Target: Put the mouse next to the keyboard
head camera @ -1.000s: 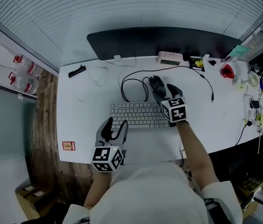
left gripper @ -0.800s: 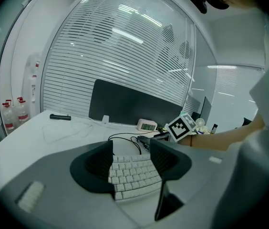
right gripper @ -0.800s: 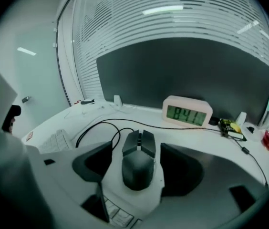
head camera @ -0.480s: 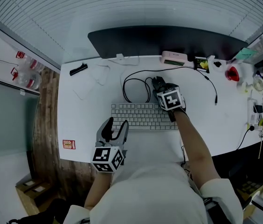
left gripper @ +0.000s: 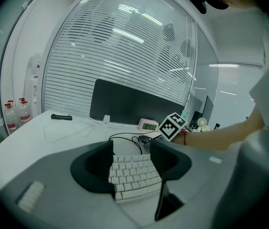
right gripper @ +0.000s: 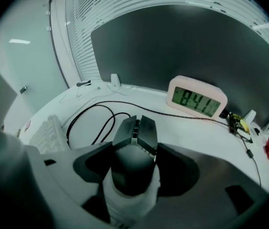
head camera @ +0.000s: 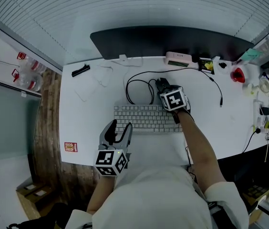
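The mouse [right gripper: 133, 161] lies on the surface [head camera: 91, 123] just beyond the keyboard's [head camera: 144, 118] far edge, toward its right end. The right tongs [right gripper: 135, 147] straddle it wide, jaws just now closing toward its flanks with no firm pinch visible, while the left tongs [left gripper: 131, 147] hang wide and empty by the keyboard's near left corner. It looks light, rigid and smooth-shelled, best taken low across its waist clear of the buttons; its looped cable [head camera: 126, 87] behind the keyboard may drag or snag, and the clock [right gripper: 196, 99] stands well back.
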`<action>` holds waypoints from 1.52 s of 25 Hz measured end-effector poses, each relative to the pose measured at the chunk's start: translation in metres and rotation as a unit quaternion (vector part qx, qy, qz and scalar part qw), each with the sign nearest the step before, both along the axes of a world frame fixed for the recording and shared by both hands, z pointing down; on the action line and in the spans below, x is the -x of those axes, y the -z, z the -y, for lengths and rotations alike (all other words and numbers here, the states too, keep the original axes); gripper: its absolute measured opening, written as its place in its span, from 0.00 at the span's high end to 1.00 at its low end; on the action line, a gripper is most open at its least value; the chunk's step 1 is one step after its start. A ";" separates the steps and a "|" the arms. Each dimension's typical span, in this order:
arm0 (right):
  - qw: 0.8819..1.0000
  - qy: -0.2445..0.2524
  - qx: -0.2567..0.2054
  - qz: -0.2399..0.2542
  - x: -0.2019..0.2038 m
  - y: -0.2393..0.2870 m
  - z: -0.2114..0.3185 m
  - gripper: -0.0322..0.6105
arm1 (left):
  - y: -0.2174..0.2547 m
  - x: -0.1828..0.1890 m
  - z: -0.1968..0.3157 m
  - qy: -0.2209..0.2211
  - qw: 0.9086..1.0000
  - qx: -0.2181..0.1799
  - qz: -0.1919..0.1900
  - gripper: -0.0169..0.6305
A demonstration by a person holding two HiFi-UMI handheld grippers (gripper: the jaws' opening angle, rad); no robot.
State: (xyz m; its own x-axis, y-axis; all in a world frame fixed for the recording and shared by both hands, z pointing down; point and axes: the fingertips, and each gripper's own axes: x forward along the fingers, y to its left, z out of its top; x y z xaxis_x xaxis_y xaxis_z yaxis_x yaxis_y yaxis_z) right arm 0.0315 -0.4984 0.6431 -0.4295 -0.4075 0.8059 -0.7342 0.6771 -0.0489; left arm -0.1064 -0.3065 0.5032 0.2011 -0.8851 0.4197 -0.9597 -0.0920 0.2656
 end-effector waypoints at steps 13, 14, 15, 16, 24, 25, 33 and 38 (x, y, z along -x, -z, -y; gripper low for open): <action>0.998 -0.035 -0.049 0.003 -0.052 0.035 -0.008 0.51 | 0.009 -0.006 -0.007 -0.018 1.000 -0.012 -0.003 0.60; 0.998 -0.041 -0.050 0.003 -0.058 0.036 -0.010 0.51 | 0.009 -0.007 -0.008 -0.021 1.000 -0.013 -0.003 0.60; 0.997 -0.049 -0.051 0.004 -0.065 0.038 -0.012 0.51 | 0.010 -0.008 -0.009 -0.023 1.000 -0.014 -0.003 0.60; 0.997 -0.058 -0.051 0.003 -0.072 0.038 -0.014 0.51 | 0.010 -0.009 -0.010 -0.026 1.000 -0.014 -0.004 0.59; 0.990 -0.124 -0.059 -0.006 -0.127 0.042 -0.026 0.51 | 0.012 -0.018 -0.015 -0.050 0.999 -0.018 -0.006 0.59; 0.990 -0.131 -0.059 -0.008 -0.134 0.042 -0.027 0.51 | 0.012 -0.018 -0.015 -0.053 0.998 -0.018 -0.006 0.59; 0.980 -0.193 -0.038 -0.013 -0.185 0.027 -0.051 0.51 | 0.010 -0.023 -0.016 -0.074 0.997 -0.017 -0.010 0.59; 0.977 -0.210 -0.026 -0.022 -0.206 0.017 -0.069 0.51 | 0.010 -0.029 -0.016 -0.086 0.996 -0.019 -0.013 0.60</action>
